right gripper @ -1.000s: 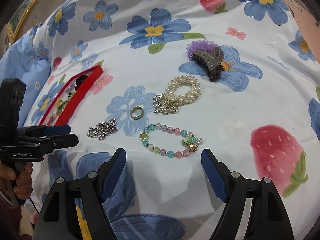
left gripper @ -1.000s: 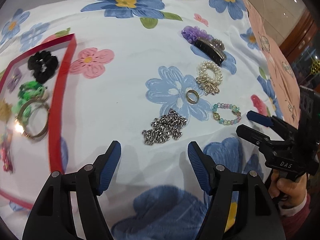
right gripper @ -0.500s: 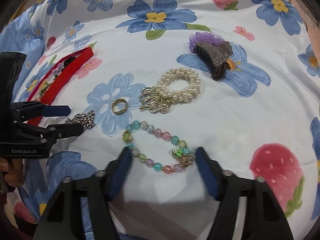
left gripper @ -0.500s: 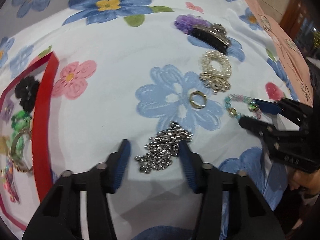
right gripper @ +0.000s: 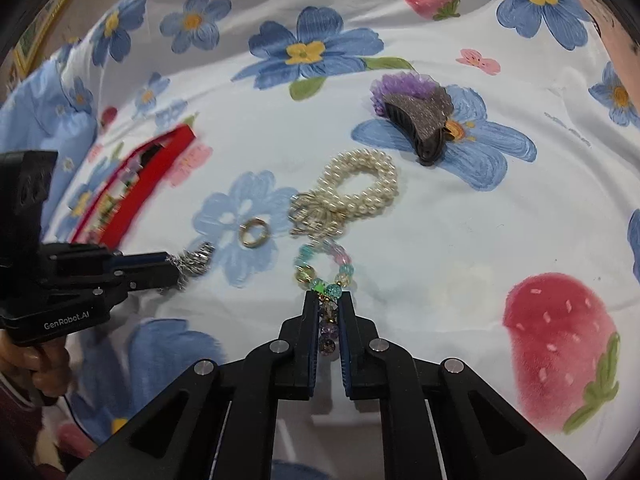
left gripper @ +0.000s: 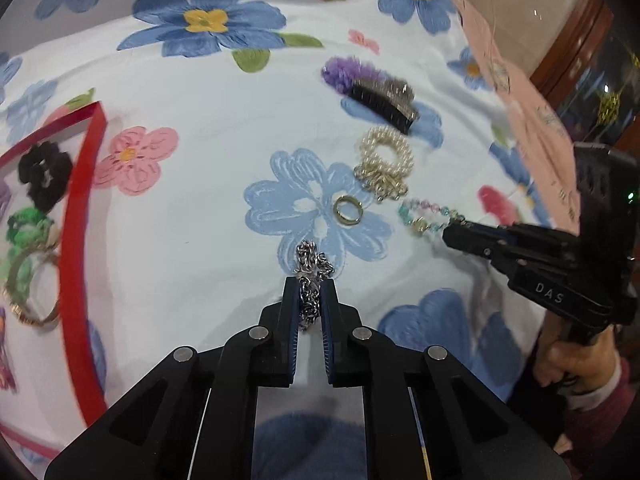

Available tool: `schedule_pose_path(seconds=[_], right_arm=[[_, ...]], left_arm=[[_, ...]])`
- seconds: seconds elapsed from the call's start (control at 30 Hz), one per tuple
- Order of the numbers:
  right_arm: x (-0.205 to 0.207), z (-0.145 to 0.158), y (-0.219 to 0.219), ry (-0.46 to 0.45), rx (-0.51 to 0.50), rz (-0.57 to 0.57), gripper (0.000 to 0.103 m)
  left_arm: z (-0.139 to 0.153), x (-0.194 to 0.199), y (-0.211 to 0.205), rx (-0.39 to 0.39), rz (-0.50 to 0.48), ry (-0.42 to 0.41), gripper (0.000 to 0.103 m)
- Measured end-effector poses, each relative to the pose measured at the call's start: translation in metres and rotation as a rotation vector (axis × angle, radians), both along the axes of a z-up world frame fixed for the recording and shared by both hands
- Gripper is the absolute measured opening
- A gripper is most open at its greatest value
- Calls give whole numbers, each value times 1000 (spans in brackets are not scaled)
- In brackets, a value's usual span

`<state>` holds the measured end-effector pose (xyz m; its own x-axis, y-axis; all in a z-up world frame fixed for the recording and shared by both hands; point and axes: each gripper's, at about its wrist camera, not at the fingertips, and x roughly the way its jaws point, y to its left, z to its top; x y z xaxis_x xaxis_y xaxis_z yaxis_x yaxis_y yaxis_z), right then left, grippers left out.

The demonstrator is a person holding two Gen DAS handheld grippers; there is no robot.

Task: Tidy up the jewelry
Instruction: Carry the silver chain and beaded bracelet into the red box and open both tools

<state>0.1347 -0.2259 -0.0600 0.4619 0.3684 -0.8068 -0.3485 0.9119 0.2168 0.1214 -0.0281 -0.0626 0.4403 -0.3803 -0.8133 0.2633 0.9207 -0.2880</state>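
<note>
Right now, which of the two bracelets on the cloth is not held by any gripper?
The pearl bracelet with the gold charm lies free. The pastel bead bracelet is clamped in the right gripper.

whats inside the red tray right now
The left wrist view shows the red tray holding a black scrunchie, a green scrunchie and a gold bangle. Its left part runs out of frame, so anything there is unseen.

Shiny metal chain (left gripper: 310,276), glossy glass-like beads (right gripper: 324,264), matt printed cloth (left gripper: 208,208).
</note>
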Motion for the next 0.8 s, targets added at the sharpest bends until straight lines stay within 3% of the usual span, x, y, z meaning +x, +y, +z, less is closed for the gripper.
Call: schedule_pose_path(seconds=[0.4, 0.8], right_arm=[[-16, 46, 27, -61, 139, 64, 8], [-30, 57, 69, -64, 181, 149, 9]], left_arm=[[46, -40, 51, -104, 112, -86, 8], [71, -70, 105, -156, 235, -140, 8]])
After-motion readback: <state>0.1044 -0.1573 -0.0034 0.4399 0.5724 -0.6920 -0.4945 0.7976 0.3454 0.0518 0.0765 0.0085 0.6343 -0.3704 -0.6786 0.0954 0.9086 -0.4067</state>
